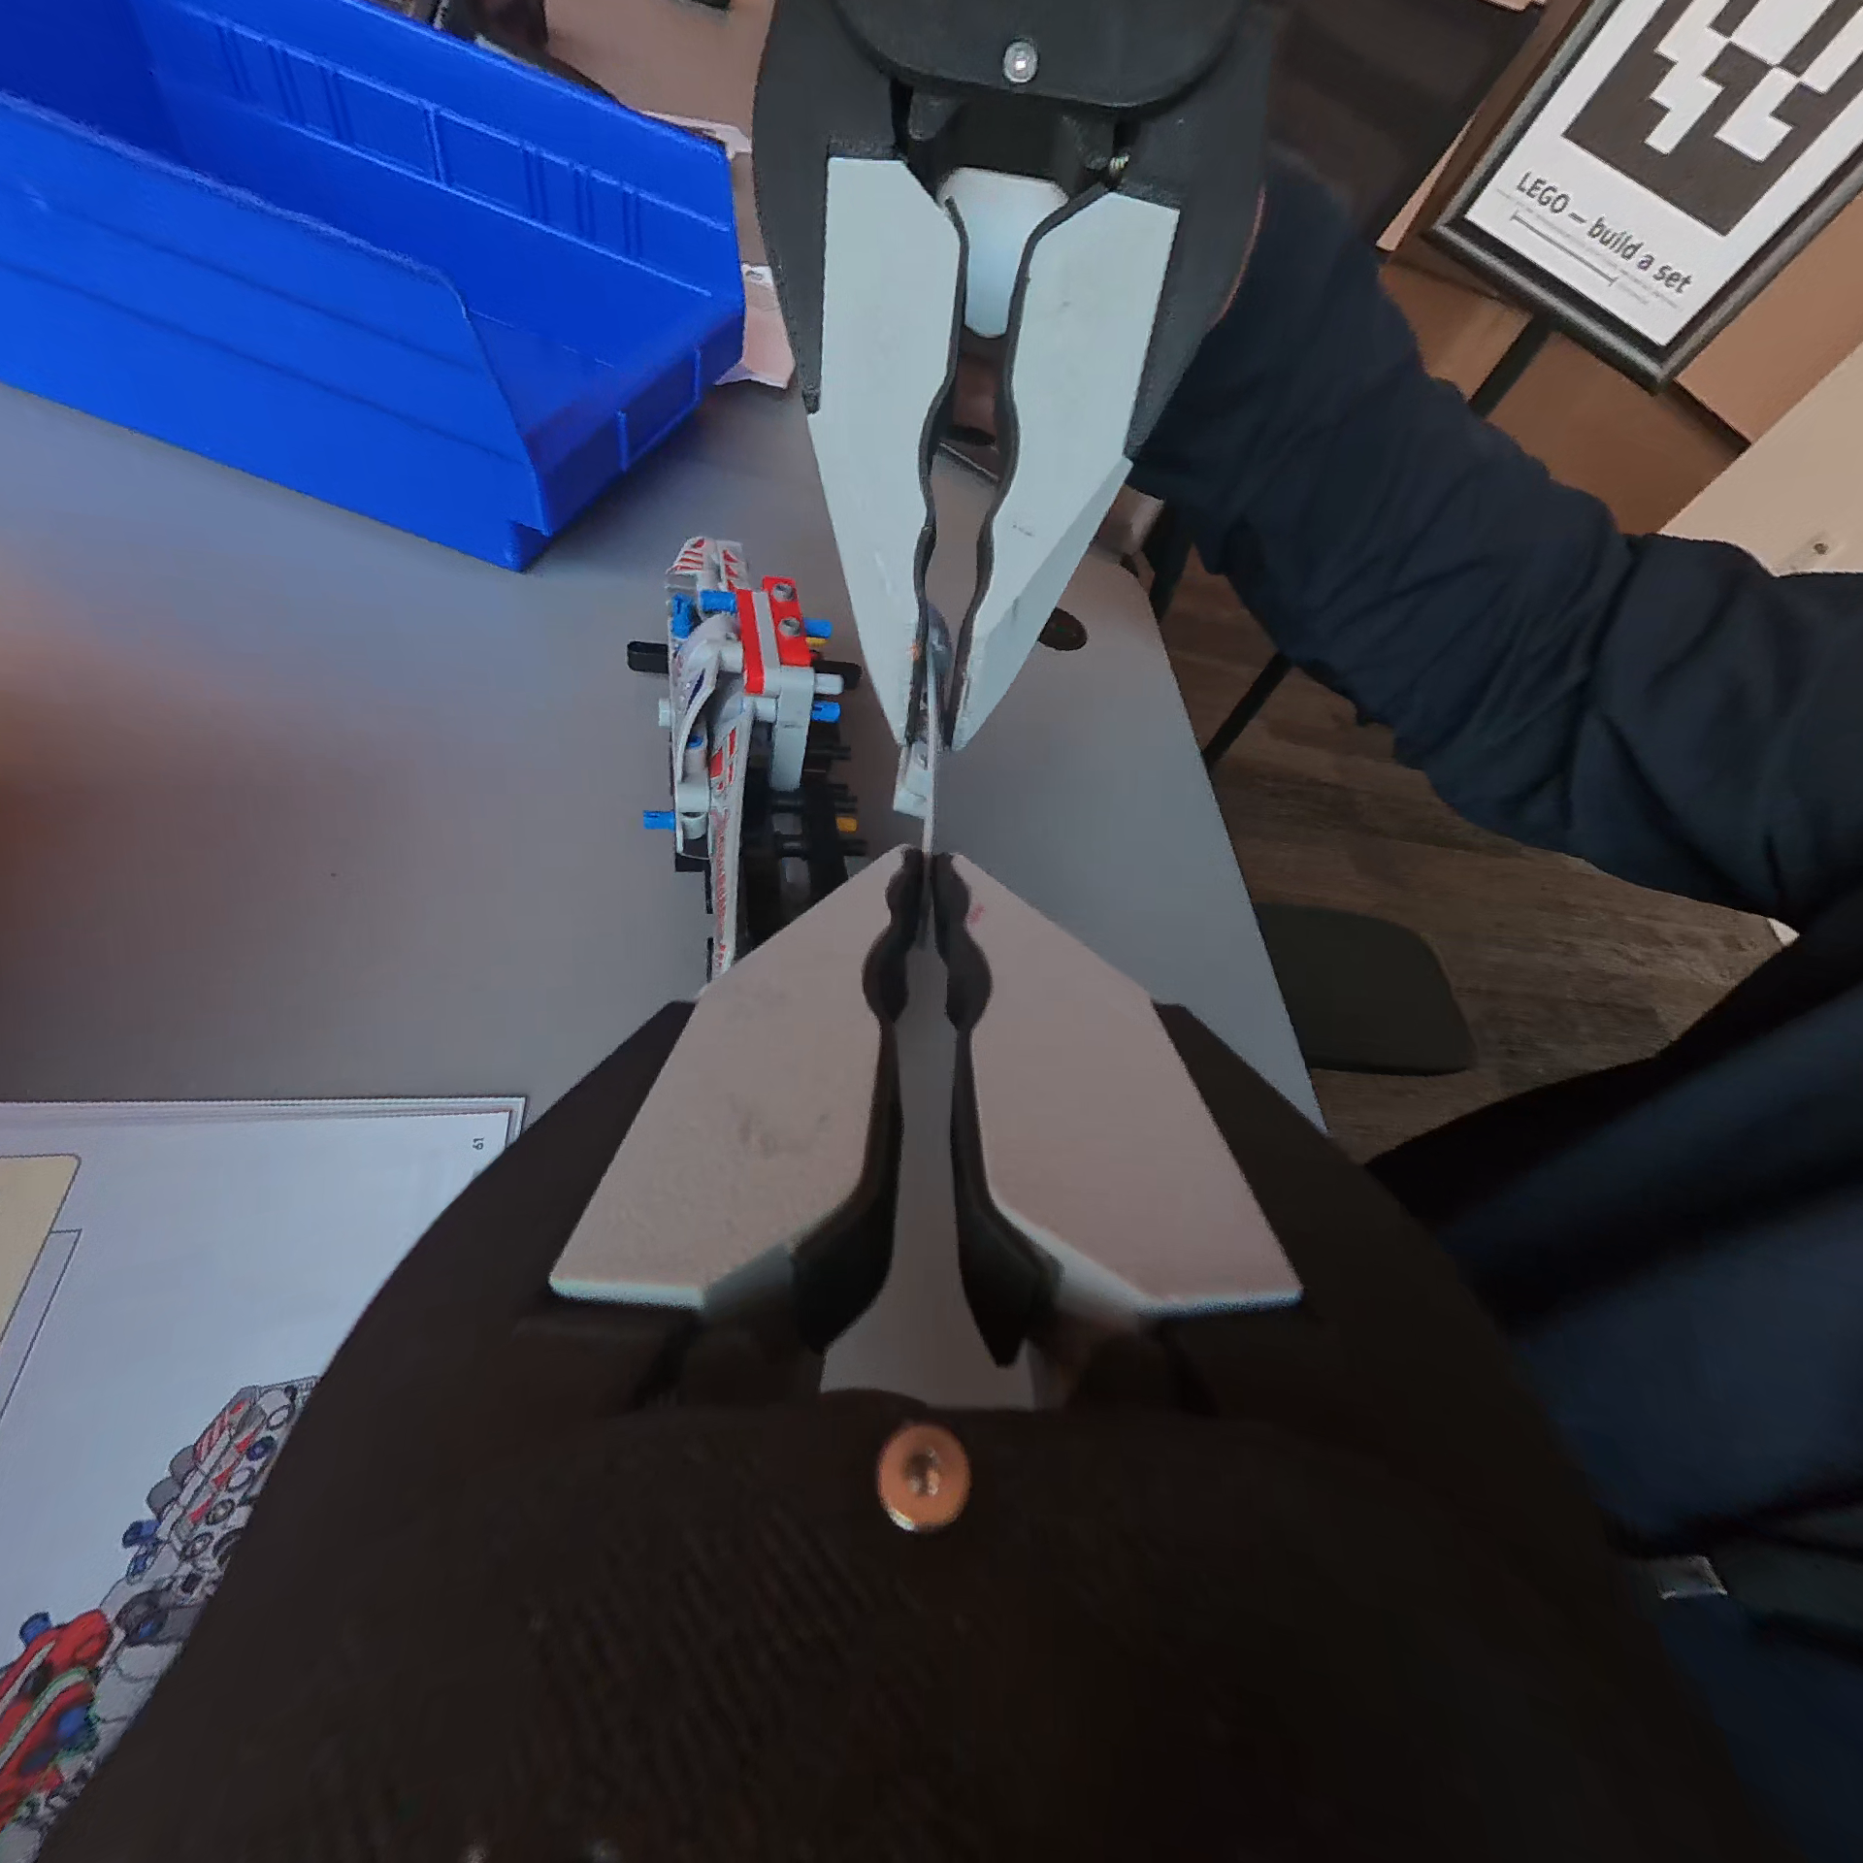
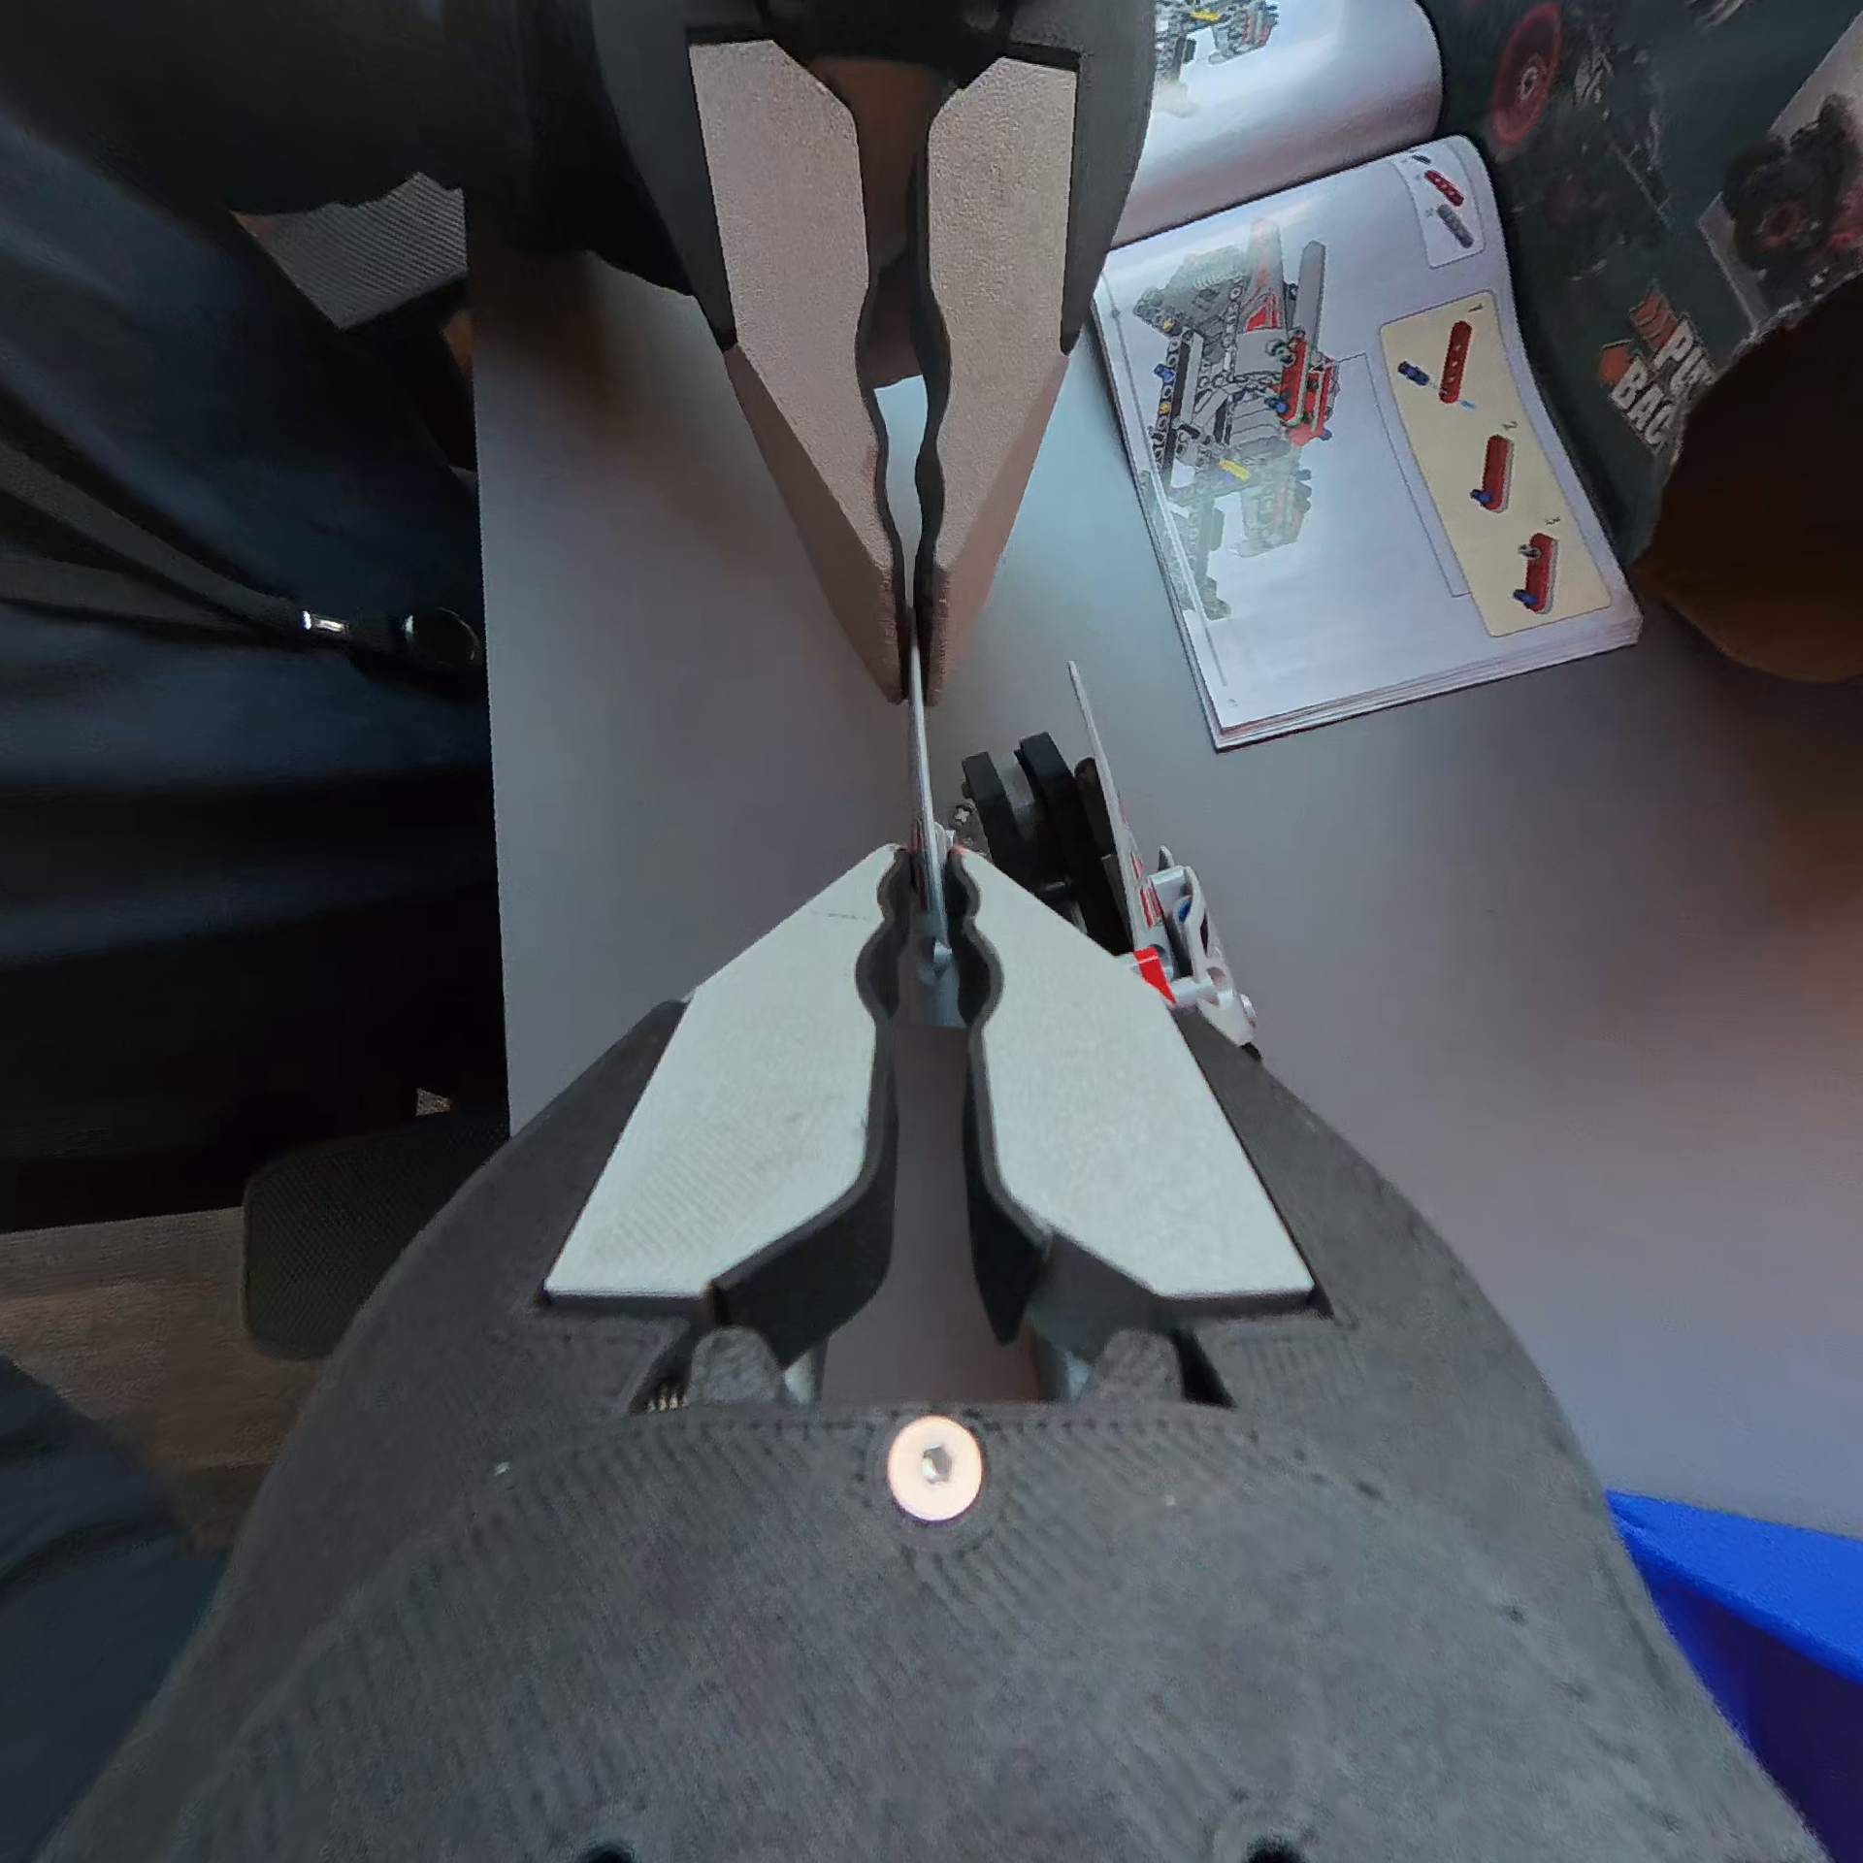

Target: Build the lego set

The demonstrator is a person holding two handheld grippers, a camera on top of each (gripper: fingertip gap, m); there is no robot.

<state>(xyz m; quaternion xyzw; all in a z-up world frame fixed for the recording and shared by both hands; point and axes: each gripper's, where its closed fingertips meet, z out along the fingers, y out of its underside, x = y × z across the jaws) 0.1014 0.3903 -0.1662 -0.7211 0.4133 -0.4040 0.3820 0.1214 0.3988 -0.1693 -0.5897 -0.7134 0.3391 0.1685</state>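
The grey desk (image 1: 302, 806) fills the left of the left wrist view, with a blue bin (image 1: 353, 252) upper left, the instruction booklet (image 2: 1361, 433) upper right of the right wrist view, and the part-built lego model (image 1: 736, 726) at centre. Both claws are clenched on one thin white panel (image 2: 922, 766), edge-on mid-frame: left claw (image 1: 922, 867) from below, right claw (image 2: 933, 867) opposite. Best keep both grips firm and aligned, so the panel likely won't twist.
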